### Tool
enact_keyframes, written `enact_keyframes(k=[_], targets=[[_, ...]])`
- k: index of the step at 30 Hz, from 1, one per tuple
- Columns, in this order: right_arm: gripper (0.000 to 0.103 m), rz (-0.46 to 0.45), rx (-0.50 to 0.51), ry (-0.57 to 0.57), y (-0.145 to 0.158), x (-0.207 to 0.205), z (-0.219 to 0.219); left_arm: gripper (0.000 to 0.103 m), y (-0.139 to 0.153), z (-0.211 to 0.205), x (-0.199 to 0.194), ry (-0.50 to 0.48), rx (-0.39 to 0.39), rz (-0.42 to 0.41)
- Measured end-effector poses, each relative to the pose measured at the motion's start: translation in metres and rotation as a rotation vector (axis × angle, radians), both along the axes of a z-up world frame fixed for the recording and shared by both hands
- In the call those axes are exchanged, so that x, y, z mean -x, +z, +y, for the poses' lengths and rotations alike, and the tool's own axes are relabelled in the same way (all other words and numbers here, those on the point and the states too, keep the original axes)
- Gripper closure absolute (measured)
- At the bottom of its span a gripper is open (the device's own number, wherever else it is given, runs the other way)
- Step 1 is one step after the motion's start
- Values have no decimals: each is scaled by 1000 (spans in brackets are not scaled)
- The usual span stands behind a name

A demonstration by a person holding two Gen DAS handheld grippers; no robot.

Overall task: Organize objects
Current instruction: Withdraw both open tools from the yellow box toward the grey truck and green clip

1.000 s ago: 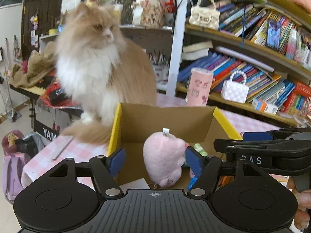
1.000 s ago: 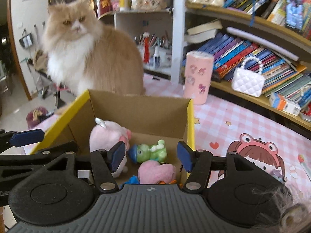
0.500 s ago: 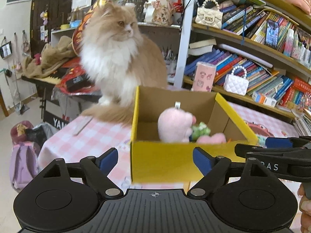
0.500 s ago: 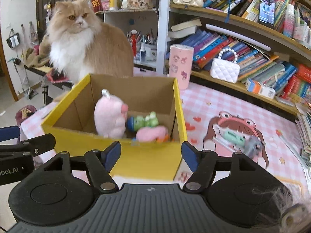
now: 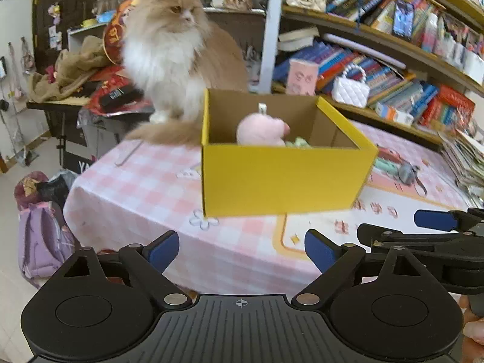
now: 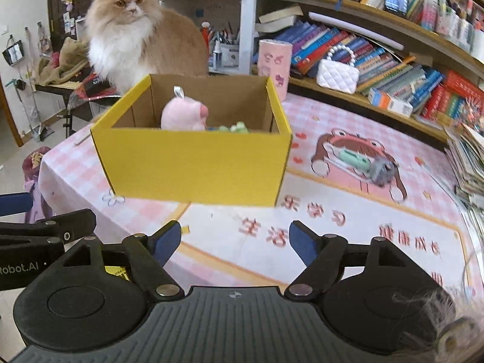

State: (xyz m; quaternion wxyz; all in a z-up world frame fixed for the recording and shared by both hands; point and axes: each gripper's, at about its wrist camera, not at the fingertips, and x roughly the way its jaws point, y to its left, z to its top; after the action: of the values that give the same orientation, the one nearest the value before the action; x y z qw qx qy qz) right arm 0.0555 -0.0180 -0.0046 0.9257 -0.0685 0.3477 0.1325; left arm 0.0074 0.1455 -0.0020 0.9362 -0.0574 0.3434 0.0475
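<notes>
Both tools, left (image 5: 241,248) and right (image 6: 235,240), hang released and empty short of the yellow box (image 6: 193,163). For the next pick, I would steer the right tool toward the grey-green toy (image 6: 367,163) at two o'clock, keeping wide of the cat (image 6: 136,39).

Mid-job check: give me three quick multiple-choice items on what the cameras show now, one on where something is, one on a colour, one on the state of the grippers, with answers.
1. Where is the pink plush toy?
A. inside the box
B. on the table beside the box
C. on the bookshelf

2. What colour is the outside of the box?
A. white
B. yellow
C. red

3. How are the left gripper and right gripper?
A. both shut on toys
B. one open, one shut
C. both open and holding nothing

Answers:
1 A: the toy pokes up between the box walls, next to a green toy.
2 B: the outer walls and rim are yellow.
3 C: each pair of blue fingertips stands wide apart over the tablecloth.
</notes>
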Motion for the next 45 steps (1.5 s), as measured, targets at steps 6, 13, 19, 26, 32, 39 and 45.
enact_keyframes(k=[6,13,19,26,32,39,45], targets=[[24,36,-7,-47,-8,19,-11,8,-6,-10,9,-50,-6,38],[24,60,-9,-132,-13,37,-33,8,-11,-30,14,-130,-10,65],[24,73,-6,-218,-15,47,-57,8,-14,-55,13,-215,-12,79],[23,84,-2,-339,-17,61,-93,8,-16,-89,6,-334,-12,91],[22,88,-8,-434,-18,70,-123,8,-16,-118,2,-434,-24,89],[21,92,-8,-497,-18,71,-145,8,-16,-142,-5,-488,-26,91],[20,94,-1,-510,-18,63,-159,8,-16,-156,-17,-501,-23,94]])
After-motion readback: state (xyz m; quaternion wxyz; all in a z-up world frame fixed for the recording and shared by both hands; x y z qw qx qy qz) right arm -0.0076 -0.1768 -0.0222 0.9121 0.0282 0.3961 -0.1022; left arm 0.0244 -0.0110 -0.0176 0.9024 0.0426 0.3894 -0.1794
